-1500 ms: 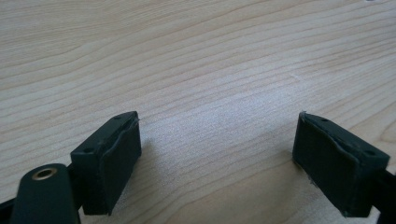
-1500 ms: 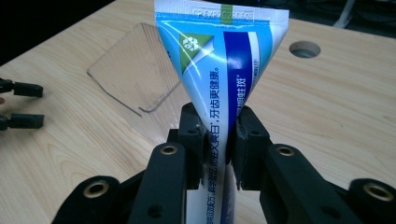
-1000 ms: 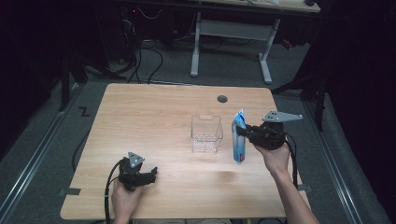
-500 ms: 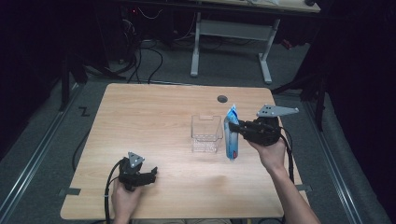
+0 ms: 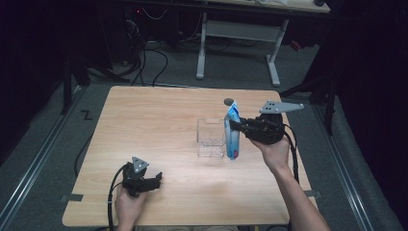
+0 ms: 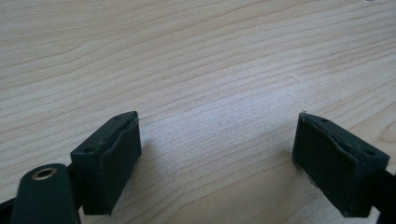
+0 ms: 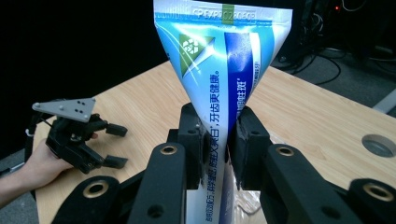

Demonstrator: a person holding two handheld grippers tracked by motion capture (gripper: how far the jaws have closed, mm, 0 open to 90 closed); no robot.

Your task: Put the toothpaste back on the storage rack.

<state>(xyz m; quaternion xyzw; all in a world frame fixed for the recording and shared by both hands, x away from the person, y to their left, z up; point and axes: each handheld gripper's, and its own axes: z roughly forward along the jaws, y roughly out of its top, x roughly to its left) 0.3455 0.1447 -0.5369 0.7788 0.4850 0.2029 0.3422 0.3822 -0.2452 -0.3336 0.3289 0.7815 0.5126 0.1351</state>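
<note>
Nearest the person, the left gripper [image 5: 155, 180] rests low over the pale wooden table [image 5: 144, 120], its jaws spread wide with nothing between them. Farther out, the right gripper [image 5: 233, 124] pinches a blue-and-white plastic toothpaste tube [image 5: 232, 137] upright, just beside the clear square plastic container [image 5: 210, 139]. To place it well, carry the tube's lower end over the rim before lowering, keeping the pinch firm
</note>
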